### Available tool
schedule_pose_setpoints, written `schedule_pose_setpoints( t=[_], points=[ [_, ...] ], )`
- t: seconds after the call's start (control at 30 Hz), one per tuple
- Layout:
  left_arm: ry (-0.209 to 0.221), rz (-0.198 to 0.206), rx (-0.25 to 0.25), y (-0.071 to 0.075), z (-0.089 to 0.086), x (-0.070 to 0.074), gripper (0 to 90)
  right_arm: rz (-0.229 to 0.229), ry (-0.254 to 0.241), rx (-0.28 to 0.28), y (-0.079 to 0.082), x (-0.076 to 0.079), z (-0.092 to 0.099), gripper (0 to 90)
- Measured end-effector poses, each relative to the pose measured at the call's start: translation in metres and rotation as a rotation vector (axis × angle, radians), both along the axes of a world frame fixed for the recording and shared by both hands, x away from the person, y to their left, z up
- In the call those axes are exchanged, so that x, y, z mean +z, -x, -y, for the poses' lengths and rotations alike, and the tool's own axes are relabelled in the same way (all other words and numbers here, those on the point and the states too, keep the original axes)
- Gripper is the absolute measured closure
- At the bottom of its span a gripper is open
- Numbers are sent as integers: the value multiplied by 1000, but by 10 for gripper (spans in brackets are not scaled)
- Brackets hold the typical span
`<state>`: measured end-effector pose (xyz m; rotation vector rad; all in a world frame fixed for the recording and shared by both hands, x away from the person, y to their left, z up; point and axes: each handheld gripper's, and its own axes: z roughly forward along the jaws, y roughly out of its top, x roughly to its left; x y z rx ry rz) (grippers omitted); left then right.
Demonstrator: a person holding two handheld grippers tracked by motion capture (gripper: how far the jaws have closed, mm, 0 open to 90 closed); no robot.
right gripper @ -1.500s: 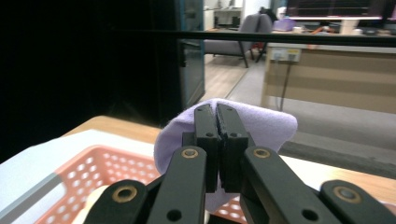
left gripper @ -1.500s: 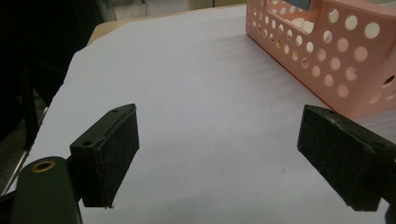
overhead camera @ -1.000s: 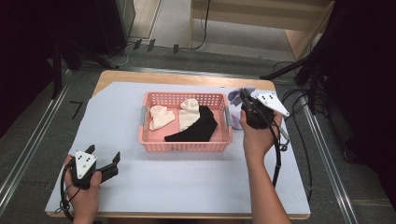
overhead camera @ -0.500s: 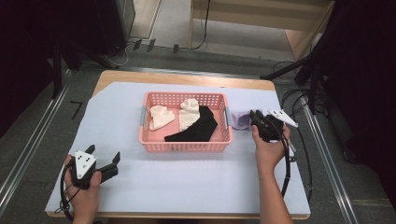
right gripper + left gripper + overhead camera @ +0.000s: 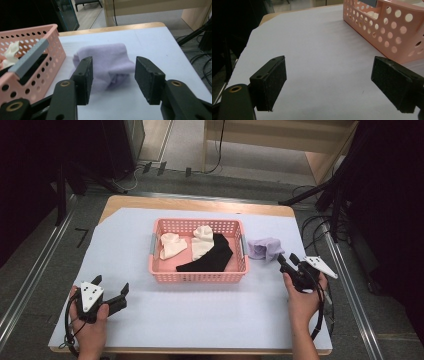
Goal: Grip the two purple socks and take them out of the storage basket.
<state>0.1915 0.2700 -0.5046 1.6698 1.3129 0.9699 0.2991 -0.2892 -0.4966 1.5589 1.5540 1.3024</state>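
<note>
Beside the pink perforated plastic basket [image 5: 198, 251], on its right, the right hand-held gripper [image 5: 289, 263] has just been opening its 2 jaws, which now stand wide; the crumpled lilac cloth [image 5: 107, 65] lies past them, none of it pinched. That cloth rests on the white surface [image 5: 200, 312], just beside the basket's right wall. Left of the basket, the left hand-held gripper [image 5: 111, 287] rests with jaws wide apart, empty.

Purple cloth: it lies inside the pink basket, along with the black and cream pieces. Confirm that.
Not right. The purple cloth lies outside the pink basket, on the white table cover just beside the basket's right end, as the high view shows. The black piece and the cream pieces do lie inside the basket.
</note>
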Motion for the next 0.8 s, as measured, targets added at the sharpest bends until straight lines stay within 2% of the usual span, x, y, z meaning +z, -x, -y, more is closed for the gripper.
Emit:
schedule_pose_setpoints(
  t=[0.13, 0.27, 0.37, 0.8],
  points=[
    [-3, -2, -1, 0, 0, 0, 139, 7, 35, 3, 17, -8, 12, 467],
    [-11, -7, -5, 0, 0, 0, 139, -9, 52, -30, 33, -16, 26, 436],
    [-11, -8, -4, 0, 1, 0, 139, -18, 38, -33, 45, -19, 35, 406],
    [-13, 1, 0, 0, 1, 0, 138, -30, 65, -20, 82, -25, 56, 358]
  ],
)
